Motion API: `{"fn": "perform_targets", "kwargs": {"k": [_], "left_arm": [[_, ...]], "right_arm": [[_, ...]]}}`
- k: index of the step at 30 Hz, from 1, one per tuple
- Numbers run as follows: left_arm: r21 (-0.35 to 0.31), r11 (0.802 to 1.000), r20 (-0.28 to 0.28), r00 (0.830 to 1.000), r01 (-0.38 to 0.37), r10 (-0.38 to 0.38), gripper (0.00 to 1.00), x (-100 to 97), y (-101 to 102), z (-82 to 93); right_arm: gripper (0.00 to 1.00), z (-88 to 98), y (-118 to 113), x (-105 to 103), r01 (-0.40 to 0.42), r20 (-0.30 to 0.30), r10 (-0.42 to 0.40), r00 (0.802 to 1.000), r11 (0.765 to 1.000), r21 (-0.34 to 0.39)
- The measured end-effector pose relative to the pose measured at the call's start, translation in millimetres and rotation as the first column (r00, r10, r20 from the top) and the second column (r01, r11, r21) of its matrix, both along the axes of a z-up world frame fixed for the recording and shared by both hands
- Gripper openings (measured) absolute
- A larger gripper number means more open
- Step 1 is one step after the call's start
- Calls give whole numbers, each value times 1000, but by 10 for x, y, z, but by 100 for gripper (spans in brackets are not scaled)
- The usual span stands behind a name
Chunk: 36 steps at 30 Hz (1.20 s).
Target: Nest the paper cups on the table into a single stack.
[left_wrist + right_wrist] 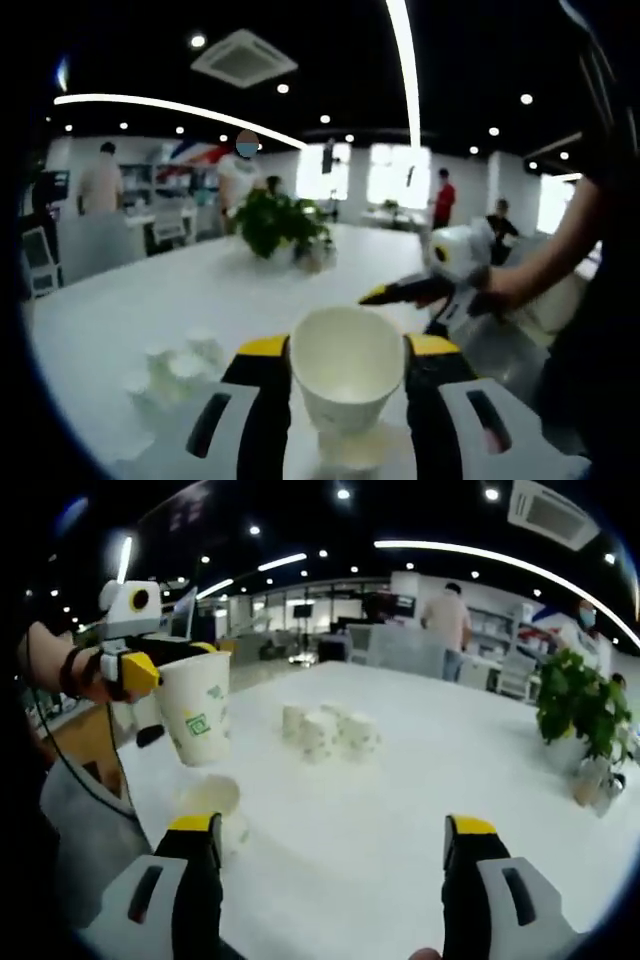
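Cup in left tongs — plant beyond.

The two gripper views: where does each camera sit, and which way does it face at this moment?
Left gripper view: rides on the left gripper, facing along the white table toward the plant; its jaws grip a paper cup; the person's arm shows right.
Right gripper view: rides on the right gripper, jaws apart, facing the standing cups.
Shared: held cup, table, plant, standing cups.

White paper cup with green printed marks, yellow-tipped black jaws, white table, green plant.
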State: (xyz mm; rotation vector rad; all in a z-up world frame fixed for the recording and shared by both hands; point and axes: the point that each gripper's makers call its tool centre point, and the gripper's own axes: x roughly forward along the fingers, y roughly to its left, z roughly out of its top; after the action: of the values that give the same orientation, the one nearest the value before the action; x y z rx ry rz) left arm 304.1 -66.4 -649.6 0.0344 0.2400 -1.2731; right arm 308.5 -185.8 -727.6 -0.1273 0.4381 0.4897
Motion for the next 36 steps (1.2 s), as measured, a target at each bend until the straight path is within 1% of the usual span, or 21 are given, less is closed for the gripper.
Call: {"fn": "perform_targets", "kwargs": {"k": [3, 6, 11, 14, 18, 23, 25, 28, 31, 34, 36], "left_arm": [[0, 1000, -9, 1000, 5, -5, 44, -25, -24, -74], [-4, 1000, -21, 1000, 2, -2, 44, -35, -49, -98], [26, 1000, -26, 1000, 0, 0, 44, -33, -59, -248], [24, 1000, -32, 999, 1, -1, 44, -51, -63, -278], [44, 999, -35, 999, 3, -2, 44, -95, -72, -397], [46, 999, -26, 1000, -5, 6, 44, -113, -94, -462], [63, 998, -20, 1000, -13, 14, 44, -105, -100, -514], [60, 998, -26, 1000, -12, 14, 45, -114, -113, -564], [96, 995, 14, 1000, -16, 15, 45, -126, -116, -662], [98, 995, 1, 1000, -24, 24, 45, -136, -106, -712], [118, 992, 3, 999, -37, 36, 45, -125, -83, -775]], "right_arm": [[90, 10, -37, -5, 8, 0, -8, 1000, 1000, 1], [90, -4, -57, -18, 7, -5, -7, 1000, 1000, -9], [89, -19, -73, -41, 8, -10, -8, 1000, 1000, -8], [89, -19, -66, -57, 5, -10, -5, 1000, 1000, -9], [89, -36, -78, -86, 2, -18, -2, 1000, 1000, -11], [89, -49, -105, -117, -2, -23, 2, 1000, 1000, -15], [89, -48, -121, -125, -2, -24, 1, 1000, 1000, -18], [89, -44, -134, -129, 0, -25, -1, 1000, 1000, -16], [89, -44, -133, -133, -2, -25, 2, 1000, 1000, -16], [89, -48, -129, -145, -4, -24, 4, 1000, 1000, -14], [89, -64, -130, -157, -4, -28, 4, 1000, 1000, -11]]}}
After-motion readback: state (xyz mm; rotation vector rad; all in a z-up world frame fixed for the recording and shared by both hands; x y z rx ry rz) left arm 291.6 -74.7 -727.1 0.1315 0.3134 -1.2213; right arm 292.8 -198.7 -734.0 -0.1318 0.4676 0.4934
